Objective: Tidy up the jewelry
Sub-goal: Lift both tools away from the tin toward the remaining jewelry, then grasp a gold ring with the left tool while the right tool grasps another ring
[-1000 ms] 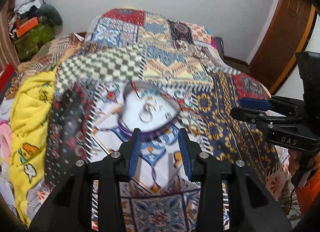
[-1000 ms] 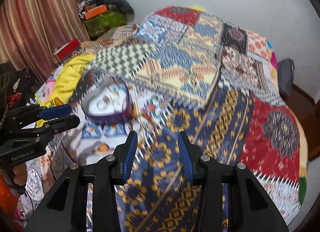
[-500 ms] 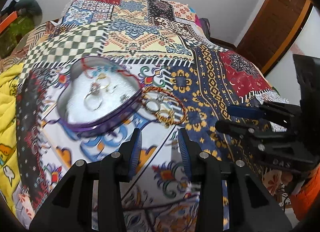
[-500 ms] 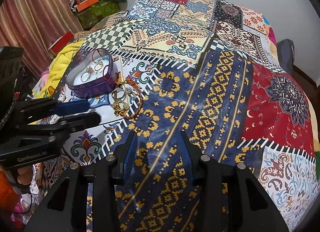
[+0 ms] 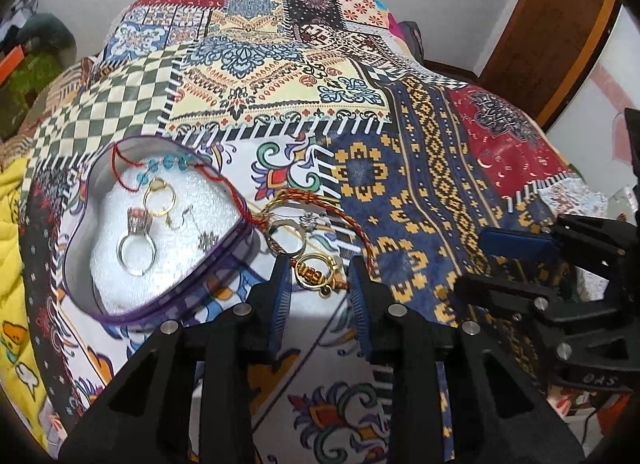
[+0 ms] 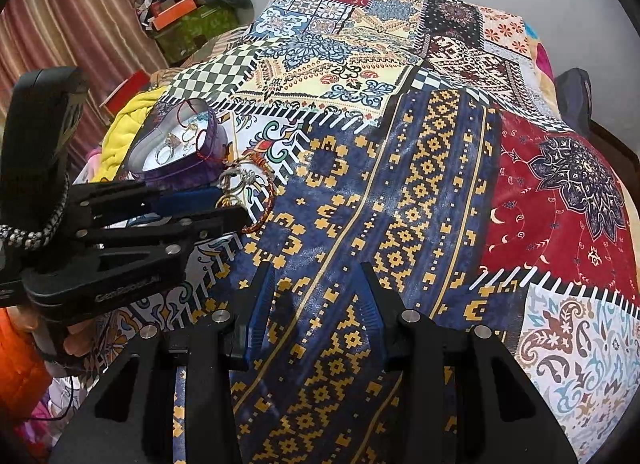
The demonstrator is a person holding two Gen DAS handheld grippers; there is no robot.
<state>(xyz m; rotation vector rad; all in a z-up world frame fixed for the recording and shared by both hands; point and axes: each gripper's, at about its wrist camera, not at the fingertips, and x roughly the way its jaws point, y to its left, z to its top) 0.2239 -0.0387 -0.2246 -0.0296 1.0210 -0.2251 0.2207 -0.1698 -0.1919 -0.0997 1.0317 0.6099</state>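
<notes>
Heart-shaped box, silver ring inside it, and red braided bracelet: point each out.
Heart-shaped box [image 5: 160, 310]: left wrist view, purple near rim.
Silver ring [image 5: 136, 254]: left wrist view, band's upper edge, on white lining.
Red braided bracelet [image 5: 362, 232]: left wrist view, right curve, on bedspread.

You are working in even, fairly bright indoor light that appears to come from above, so the patterned bedspread [image 5: 420, 168] shows soft, short shadows only. You see a faint dark shadow under the right tongs [image 6: 316, 296] on the blue cloth. There is a pale sheen across the blue band in the right wrist view. The white lining of the heart-shaped box [image 5: 156, 232] looks slightly washed out and a little blurred, and the rings inside it are soft. Both views bulge strongly: the bed curves like a dome, straight lines bend, and the corners fall off into black. Your near tongs [image 5: 320, 296] look sharp enough, though stretched at the bottom edge.
</notes>
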